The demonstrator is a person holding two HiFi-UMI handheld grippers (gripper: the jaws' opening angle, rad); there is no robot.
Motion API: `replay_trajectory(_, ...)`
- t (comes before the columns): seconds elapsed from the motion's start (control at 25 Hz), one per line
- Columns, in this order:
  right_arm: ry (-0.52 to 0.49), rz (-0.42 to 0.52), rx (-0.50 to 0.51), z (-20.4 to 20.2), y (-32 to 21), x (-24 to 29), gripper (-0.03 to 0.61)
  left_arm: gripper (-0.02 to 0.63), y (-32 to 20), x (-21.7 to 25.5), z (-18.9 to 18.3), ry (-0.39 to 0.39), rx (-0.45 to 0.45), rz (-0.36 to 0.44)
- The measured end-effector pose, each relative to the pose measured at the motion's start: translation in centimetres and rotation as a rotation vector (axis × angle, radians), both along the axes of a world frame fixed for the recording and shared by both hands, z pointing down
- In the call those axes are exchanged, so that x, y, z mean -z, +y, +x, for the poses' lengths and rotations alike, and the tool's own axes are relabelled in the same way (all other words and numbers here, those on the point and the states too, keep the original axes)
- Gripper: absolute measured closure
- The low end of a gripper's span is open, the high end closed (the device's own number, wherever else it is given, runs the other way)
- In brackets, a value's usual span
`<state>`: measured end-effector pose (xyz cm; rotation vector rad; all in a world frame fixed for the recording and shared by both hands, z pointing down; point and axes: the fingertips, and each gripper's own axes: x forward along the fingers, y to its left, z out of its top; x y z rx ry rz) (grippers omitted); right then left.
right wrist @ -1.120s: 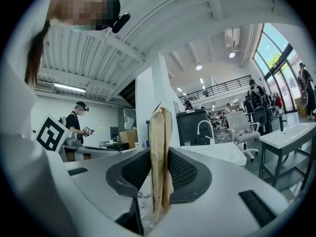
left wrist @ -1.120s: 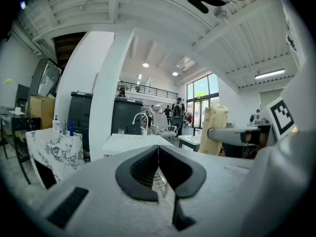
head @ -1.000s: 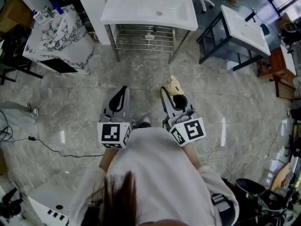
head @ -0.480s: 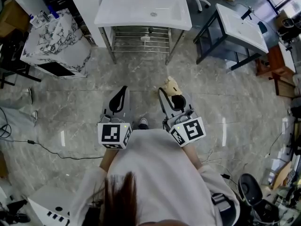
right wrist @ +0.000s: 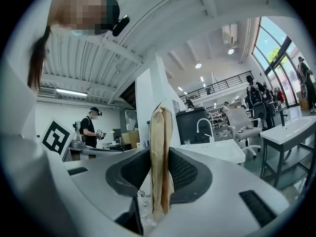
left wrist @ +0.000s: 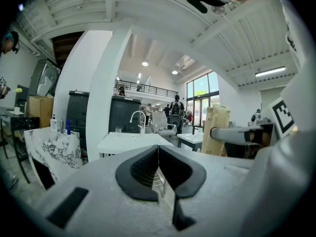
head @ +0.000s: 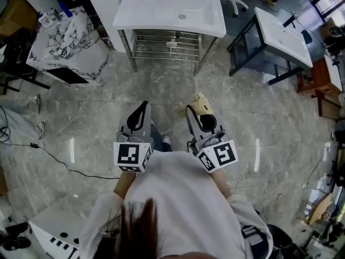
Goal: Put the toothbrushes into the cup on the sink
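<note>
In the head view my right gripper (head: 198,111) is shut on a tan paper-wrapped package (head: 200,101) that stands upright between its pads. The right gripper view shows the package (right wrist: 160,147) clamped on edge in that gripper (right wrist: 159,168). My left gripper (head: 142,108) is shut with nothing in it, its pads touching (left wrist: 158,152). Both point level towards a white sink (head: 170,7) on a metal stand, well ahead across the floor. A small clear cup (left wrist: 118,130) stands on the sink's back edge beside the tap (left wrist: 137,118). No bare toothbrush shows.
A marble-patterned cabinet (head: 67,45) stands left of the sink, and a second sink on a dark frame (head: 280,34) is to the right. A wire shelf (head: 167,42) sits under the sink. A cable (head: 54,166) trails on the floor at left. Another person (right wrist: 91,127) stands far off.
Both grippers have shifted a little forward with my step, and my leg now shows between them. The package stays clamped in the right gripper. The left stays shut.
</note>
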<state>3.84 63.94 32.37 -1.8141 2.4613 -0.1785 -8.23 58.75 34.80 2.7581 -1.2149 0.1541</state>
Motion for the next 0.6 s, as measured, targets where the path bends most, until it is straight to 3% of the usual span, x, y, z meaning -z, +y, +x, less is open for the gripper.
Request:
replay_trajectory(0.28, -0.01, -0.028, 0.015, -1.3, -4.3, -0.5, 0.471, 0.598, -4.4, -0.6, -1.2, 0.007, 0.006, -0.028)
replay_trajectory(0.6, -0.008, -0.029, 0.005, -3.0, -13.2, 0.8, 0.471, 0.598, -13.4, 0.4, -3.7, -0.002, 0.006, -0.021)
